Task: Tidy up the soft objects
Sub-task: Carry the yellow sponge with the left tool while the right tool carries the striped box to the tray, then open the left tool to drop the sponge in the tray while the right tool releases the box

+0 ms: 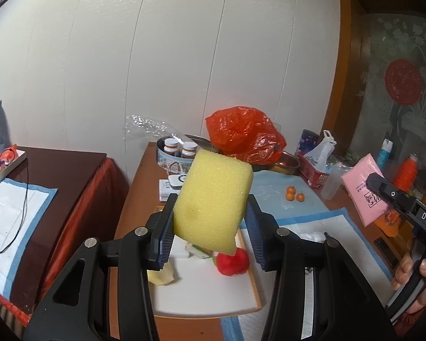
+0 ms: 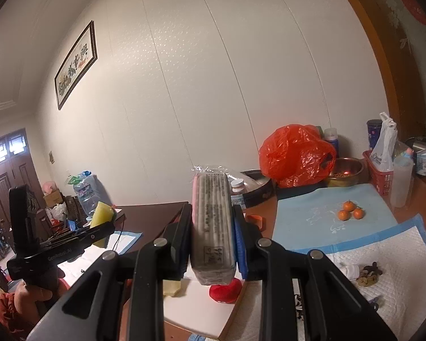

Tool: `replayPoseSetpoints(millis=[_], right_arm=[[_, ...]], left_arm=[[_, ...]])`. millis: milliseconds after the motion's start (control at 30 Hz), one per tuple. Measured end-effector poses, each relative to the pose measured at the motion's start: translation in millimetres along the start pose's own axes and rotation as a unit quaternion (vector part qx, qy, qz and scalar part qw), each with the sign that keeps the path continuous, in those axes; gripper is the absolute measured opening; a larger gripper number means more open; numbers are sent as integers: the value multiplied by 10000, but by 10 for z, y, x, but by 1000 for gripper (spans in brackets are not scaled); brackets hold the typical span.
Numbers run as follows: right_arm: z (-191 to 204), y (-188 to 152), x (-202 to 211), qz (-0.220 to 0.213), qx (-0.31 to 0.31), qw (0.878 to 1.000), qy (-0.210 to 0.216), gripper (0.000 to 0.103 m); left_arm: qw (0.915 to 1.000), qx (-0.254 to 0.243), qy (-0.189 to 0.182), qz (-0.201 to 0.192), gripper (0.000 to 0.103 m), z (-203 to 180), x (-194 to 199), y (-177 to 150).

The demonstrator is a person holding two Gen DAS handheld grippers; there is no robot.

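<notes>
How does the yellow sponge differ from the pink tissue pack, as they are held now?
The yellow sponge is bare, porous foam; the pink tissue pack is wrapped in printed plastic. The sponge is in the left hand-held gripper, the pack in the right hand-held gripper. Both are clamped above the white tray.

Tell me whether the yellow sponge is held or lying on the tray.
Held: the left gripper clamps the yellow sponge above the white tray.

A white panelled wall (image 2: 201,91) backs a cluttered wooden table (image 1: 144,176); left of the table stands a dark cabinet (image 1: 68,164), with a framed calligraphy picture (image 2: 76,64) hung higher and a dark wooden door (image 2: 5,176) beyond.
</notes>
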State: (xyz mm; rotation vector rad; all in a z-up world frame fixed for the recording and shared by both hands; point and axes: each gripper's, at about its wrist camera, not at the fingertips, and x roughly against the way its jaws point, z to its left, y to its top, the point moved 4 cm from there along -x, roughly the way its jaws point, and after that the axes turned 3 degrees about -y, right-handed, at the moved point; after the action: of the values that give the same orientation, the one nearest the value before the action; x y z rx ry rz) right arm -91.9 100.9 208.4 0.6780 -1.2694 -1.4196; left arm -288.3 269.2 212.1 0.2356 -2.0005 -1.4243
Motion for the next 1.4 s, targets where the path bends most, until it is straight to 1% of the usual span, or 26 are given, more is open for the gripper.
replayPoseSetpoints(millis=[167, 367, 533, 667, 767, 867, 1000, 1267, 1333, 1400], right_arm=[[82, -18, -86, 69, 49, 9999, 84, 27], [151, -76, -227, 225, 73, 9996, 143, 27], [179, -146, -348, 378, 115, 9991, 160, 27], [221, -248, -569, 670, 197, 9974, 171, 27], [272, -347, -755, 934, 201, 9951, 235, 27], [337, -473, -894, 1165, 185, 9925, 312, 27], [383, -697, -1008, 1495, 73, 9881, 361, 27], [460, -1053, -1206, 1978, 41, 9797, 322, 27], [477, -1147, -1282, 2125, 33, 9766, 319, 27], [474, -1233, -1368, 2272, 9, 9734, 308, 27]], left_arm=[[9998, 76, 168, 5, 46, 156, 8, 2], [9997, 78, 226, 105, 46, 216, -88, -24], [9993, -15, 260, 282, 46, 219, -281, -78], [9983, -131, 320, 472, 46, 221, -513, -92], [9971, -118, 354, 667, 46, 224, -684, -190], [9955, -7, 358, 879, 46, 247, -804, -372], [9923, 63, 449, 1154, 46, 310, -913, -613], [9882, 45, 525, 1440, 46, 362, -1016, -819], [9861, 41, 537, 1570, 46, 373, -1088, -898], [9825, 135, 524, 1780, 46, 417, -1187, -1022]])
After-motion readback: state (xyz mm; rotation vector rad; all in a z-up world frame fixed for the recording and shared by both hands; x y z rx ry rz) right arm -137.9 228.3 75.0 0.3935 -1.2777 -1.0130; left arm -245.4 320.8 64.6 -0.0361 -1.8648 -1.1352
